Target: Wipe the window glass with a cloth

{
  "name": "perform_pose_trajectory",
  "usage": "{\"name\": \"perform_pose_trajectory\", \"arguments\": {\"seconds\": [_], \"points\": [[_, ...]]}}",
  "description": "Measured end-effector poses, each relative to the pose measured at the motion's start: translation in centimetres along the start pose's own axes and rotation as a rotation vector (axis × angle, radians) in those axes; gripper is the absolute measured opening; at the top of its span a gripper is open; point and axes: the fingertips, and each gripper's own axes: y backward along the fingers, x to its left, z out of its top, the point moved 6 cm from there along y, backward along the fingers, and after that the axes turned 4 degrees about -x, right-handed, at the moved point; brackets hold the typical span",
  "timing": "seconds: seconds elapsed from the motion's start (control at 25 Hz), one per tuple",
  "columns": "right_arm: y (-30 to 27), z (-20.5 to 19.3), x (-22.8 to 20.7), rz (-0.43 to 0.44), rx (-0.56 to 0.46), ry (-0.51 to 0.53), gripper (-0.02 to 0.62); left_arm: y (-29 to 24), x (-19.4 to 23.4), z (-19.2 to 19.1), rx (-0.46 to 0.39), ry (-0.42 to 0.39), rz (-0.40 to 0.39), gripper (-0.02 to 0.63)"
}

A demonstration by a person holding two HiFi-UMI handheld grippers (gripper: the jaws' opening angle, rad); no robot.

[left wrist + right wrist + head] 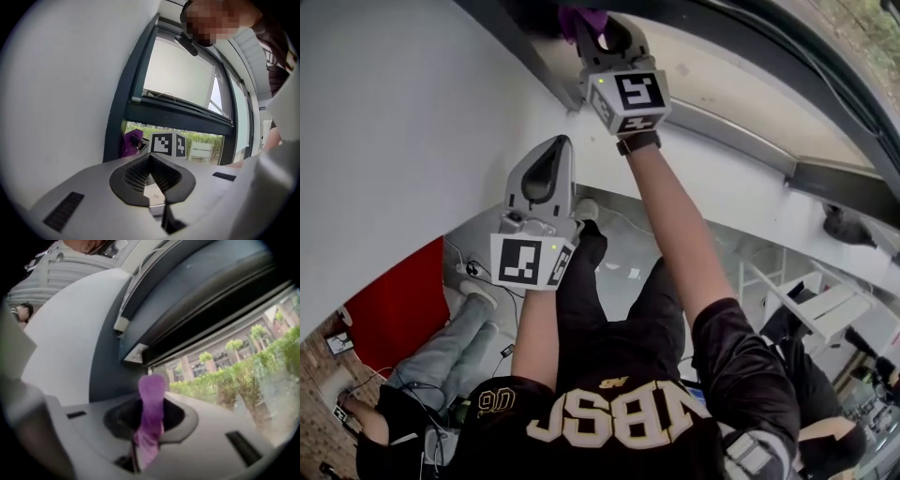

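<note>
My right gripper is raised to the window's corner and is shut on a purple cloth. In the right gripper view the cloth stands out past the jaw tips of the right gripper, close to the window glass and its dark frame. My left gripper hangs lower, beside the white wall, shut with nothing in it. The left gripper looks toward the cloth, the right gripper's marker cube and the glass.
A white wall runs left of the dark window frame. A pale blind covers the upper pane. Below me are a person in jeans, a red panel and white furniture.
</note>
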Motion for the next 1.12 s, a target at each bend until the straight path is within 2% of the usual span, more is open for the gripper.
{"name": "perform_pose_trajectory", "arguments": {"seconds": [0.12, 0.28, 0.44, 0.64, 0.72, 0.88, 1.0, 1.12], "points": [[1.7, 0.1, -2.4, -0.061, -0.046, -0.024, 0.074, -1.5, -1.6, -1.0, 0.012, -0.056, -0.017, 0.018], [8.2, 1.0, -8.6, -0.149, -0.094, -0.061, 0.074, -4.1, -6.6, -3.0, 0.024, -0.104, -0.045, 0.018], [16.7, 3.3, -16.8, -0.230, -0.124, -0.001, 0.074, -7.1, -13.9, -5.8, 0.029, -0.095, -0.105, 0.018], [26.2, 5.0, -24.7, -0.316, -0.120, 0.064, 0.074, -10.2, -22.2, -9.3, 0.022, -0.066, -0.167, 0.018], [31.0, 5.9, -28.6, -0.393, -0.128, 0.081, 0.074, -11.5, -26.0, -10.6, 0.013, -0.052, -0.199, 0.018], [39.8, 8.7, -35.8, -0.608, -0.165, 0.117, 0.075, -13.3, -31.7, -12.4, 0.004, -0.032, -0.254, 0.018], [45.5, 11.4, -40.2, -0.785, -0.194, 0.147, 0.074, -13.9, -34.7, -13.3, -0.003, -0.015, -0.276, 0.020], [49.2, 12.8, -43.0, -0.941, -0.219, 0.140, 0.074, -13.9, -35.5, -13.8, 0.003, -0.018, -0.285, 0.018]]}}
